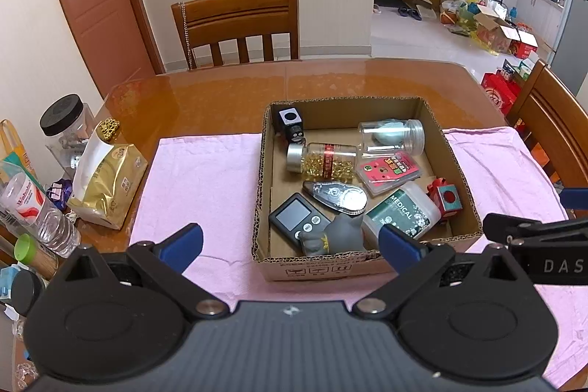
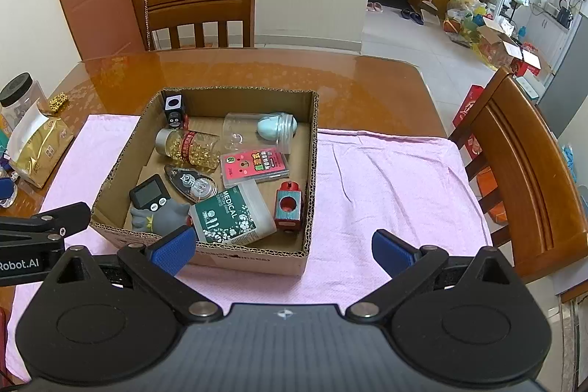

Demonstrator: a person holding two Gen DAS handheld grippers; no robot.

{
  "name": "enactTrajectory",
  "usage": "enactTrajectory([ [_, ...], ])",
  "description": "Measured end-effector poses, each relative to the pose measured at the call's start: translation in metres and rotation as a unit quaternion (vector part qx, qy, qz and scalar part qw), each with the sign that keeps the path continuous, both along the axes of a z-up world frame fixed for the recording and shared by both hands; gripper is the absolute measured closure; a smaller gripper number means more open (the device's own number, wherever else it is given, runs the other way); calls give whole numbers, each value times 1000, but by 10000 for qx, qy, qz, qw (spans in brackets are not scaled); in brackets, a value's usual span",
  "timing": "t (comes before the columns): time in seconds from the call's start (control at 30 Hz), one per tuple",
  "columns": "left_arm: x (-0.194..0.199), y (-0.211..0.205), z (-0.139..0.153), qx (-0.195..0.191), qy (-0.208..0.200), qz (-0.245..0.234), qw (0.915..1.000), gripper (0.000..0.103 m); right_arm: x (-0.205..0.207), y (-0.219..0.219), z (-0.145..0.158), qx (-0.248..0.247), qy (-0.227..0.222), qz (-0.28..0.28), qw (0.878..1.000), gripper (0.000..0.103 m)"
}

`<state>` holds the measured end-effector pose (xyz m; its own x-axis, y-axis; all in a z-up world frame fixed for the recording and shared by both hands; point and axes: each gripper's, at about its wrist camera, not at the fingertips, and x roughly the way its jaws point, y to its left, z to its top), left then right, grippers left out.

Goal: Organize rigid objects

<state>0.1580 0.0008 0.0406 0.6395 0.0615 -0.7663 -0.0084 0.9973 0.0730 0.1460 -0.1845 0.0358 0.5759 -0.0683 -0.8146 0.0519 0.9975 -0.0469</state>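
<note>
A cardboard box [image 1: 262, 171] [image 2: 312, 149] stands on a pink towel [image 1: 198, 179] [image 2: 386, 186]. Inside lie a pill bottle of yellow capsules [image 1: 323, 159] [image 2: 187, 144], a clear jar [image 1: 391, 137] [image 2: 257, 131], a pink card case [image 1: 389, 171] [image 2: 255, 164], a green medical box [image 1: 402, 210] [image 2: 229, 215], a grey timer [image 1: 297, 219] [image 2: 149, 191], a grey cat figure [image 1: 336, 234] [image 2: 161, 215], a correction tape [image 1: 336, 195] [image 2: 191, 184], a red toy block [image 1: 446, 199] [image 2: 288, 206] and a black cube [image 1: 290, 122] [image 2: 174, 109]. My left gripper [image 1: 290, 245] hovers open before the box's near wall. My right gripper [image 2: 283, 250] is open too, at the box's near right corner.
At the table's left edge stand a gold tissue pack [image 1: 104, 179] [image 2: 35, 144], a black-lidded jar [image 1: 68, 123] [image 2: 18, 94], a water bottle [image 1: 36, 208] and small clutter. Wooden chairs stand behind [image 1: 239, 24] and to the right [image 2: 522, 171].
</note>
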Motion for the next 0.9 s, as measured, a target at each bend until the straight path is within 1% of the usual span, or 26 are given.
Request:
enactTrajectory([
  [0.9,1,2,2,-3,-20,6,10000,2,0,1,0,-3,1,16,10000,0],
])
